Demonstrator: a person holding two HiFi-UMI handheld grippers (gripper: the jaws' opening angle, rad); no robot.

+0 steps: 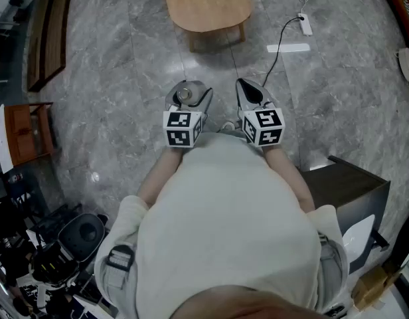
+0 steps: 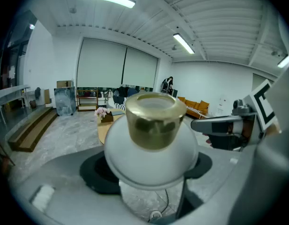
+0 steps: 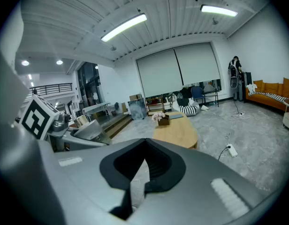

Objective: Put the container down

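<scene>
The container is a round white jar with a gold lid. It sits upright between the jaws of my left gripper, which is shut on its white body. In the head view the container shows as a small metallic top in my left gripper, held in front of the person's body above the grey marble floor. My right gripper is held level beside it, a short way to the right. In its own view the right gripper has its jaws together with nothing between them.
A low oval wooden table stands ahead, carrying a small flower box. A white power strip and its black cable lie on the floor to the right. A dark cabinet is close at the right, wooden steps far left.
</scene>
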